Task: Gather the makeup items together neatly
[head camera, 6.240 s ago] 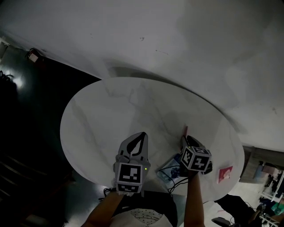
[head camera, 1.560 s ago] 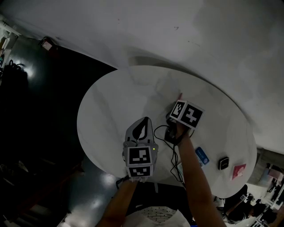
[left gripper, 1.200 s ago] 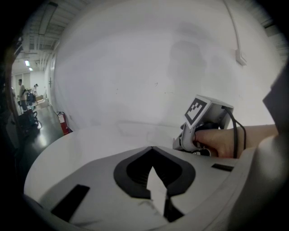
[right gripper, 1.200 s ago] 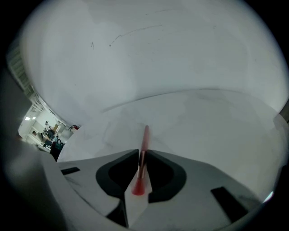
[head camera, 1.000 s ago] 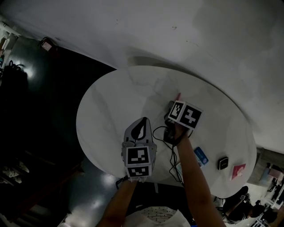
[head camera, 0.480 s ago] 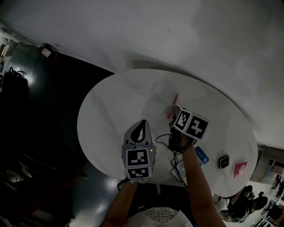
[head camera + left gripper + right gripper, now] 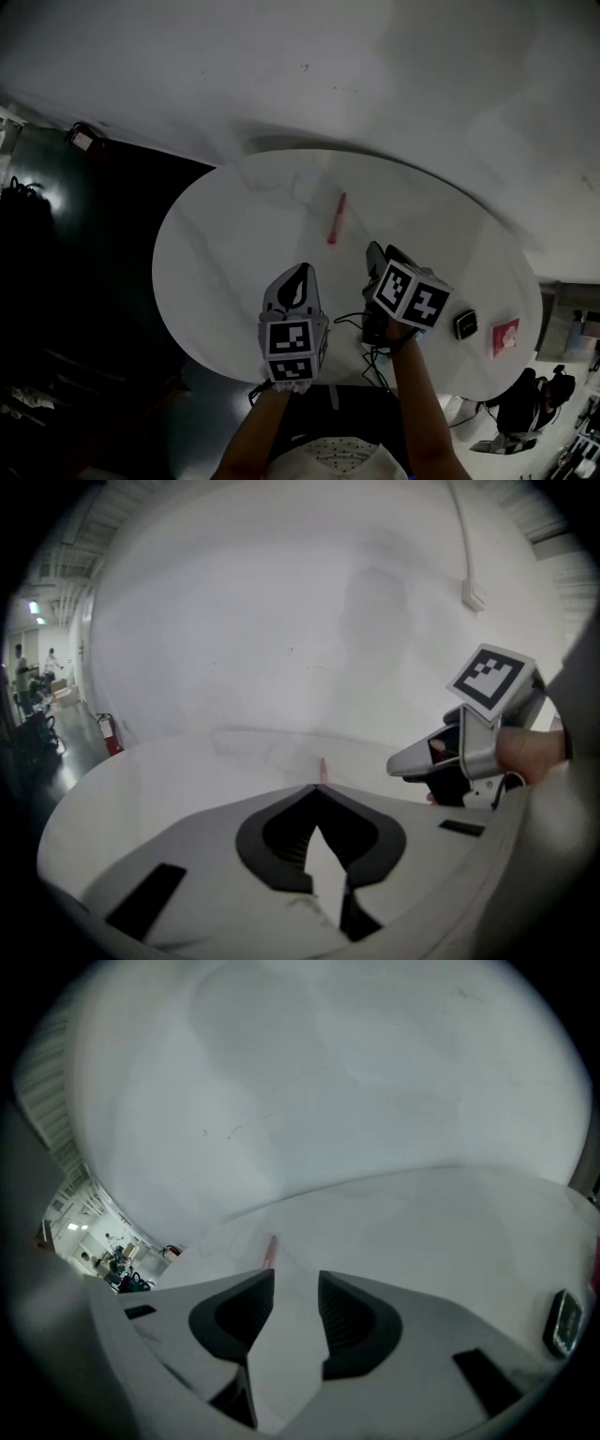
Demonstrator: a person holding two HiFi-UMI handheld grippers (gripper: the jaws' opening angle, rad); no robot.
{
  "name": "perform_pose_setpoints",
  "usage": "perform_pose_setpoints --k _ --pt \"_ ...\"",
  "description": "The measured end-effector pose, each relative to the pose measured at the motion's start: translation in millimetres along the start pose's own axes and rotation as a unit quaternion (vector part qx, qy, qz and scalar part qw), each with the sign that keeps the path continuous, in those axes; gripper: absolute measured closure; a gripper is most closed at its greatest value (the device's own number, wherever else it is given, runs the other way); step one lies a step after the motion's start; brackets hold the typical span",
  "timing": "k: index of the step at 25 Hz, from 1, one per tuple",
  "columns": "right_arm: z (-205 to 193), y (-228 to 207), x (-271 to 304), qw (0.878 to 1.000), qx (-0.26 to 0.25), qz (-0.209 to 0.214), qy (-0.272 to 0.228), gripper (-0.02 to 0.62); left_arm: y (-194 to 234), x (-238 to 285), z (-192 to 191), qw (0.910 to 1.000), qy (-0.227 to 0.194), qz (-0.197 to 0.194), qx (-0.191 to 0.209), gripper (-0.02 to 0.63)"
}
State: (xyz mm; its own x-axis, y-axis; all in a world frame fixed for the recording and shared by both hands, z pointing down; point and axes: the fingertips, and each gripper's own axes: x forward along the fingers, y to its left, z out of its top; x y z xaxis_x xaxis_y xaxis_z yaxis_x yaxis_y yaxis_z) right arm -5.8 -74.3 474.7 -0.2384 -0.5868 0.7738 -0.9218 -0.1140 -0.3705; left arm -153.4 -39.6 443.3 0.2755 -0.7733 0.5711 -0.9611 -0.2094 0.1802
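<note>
Left claw (image 7: 319,791): shut tip to tip, gripping nothing, low centre of the head view. One pink pencil (image 7: 336,217): alone mid-tabletop (image 7: 234,234), above both claws. Right claw (image 7: 295,1297): partly open, only bare tabletop between. Lower right: one black compact (image 7: 466,324), one pink card (image 7: 504,337); both missing from the left gripper view.

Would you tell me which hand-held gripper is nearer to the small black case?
Right. The black case lies just right of the right hand-held gripper; the left hand-held gripper is farther left, beyond the right one.
</note>
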Motion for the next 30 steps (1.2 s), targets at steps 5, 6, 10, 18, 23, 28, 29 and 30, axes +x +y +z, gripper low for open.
perform_pose_setpoints --k 5,6,10,18,23,28,29,30 --pt "-24.7 -38.9 -27.0 1.000 0.015 -0.022 0.002 0.422 -37.0 -1.4 -12.2 0.9989 0.022 -0.036 0.023 0.588" --pt "-30.5 -46.9 -31.4 0.999 0.024 -0.027 0.003 0.422 -45.7 -1.5 -14.9 0.9982 0.025 -0.045 0.029 0.588" --pt "-49.5 -80.2 -50.2 0.997 0.057 -0.046 0.001 0.422 -83.1 0.2 -29.5 0.9940 0.041 -0.088 0.050 0.588" --pt "-93.0 -150.2 -92.1 0.991 0.096 -0.098 -0.009 0.422 -152.5 -2.4 -73.0 0.9762 0.095 -0.175 0.086 0.588" --pt "-117.7 -173.3 -104.7 0.985 0.132 -0.110 -0.005 0.422 -181.5 -3.0 -96.4 0.9620 0.127 -0.214 0.113 0.586" --pt "-143.7 -176.5 -113.1 0.981 0.160 -0.106 0.010 0.407 -193.6 -4.7 -117.8 0.9486 0.159 -0.236 0.138 0.586" --pt "-148.1 -176.4 -113.9 0.981 0.162 -0.104 0.013 0.405 -194.6 -4.2 -121.2 0.9472 0.161 -0.236 0.146 0.586" --pt "-152.8 -175.7 -114.5 0.981 0.164 -0.102 0.017 0.405 -195.3 -4.0 -124.9 0.9456 0.163 -0.235 0.155 0.586"
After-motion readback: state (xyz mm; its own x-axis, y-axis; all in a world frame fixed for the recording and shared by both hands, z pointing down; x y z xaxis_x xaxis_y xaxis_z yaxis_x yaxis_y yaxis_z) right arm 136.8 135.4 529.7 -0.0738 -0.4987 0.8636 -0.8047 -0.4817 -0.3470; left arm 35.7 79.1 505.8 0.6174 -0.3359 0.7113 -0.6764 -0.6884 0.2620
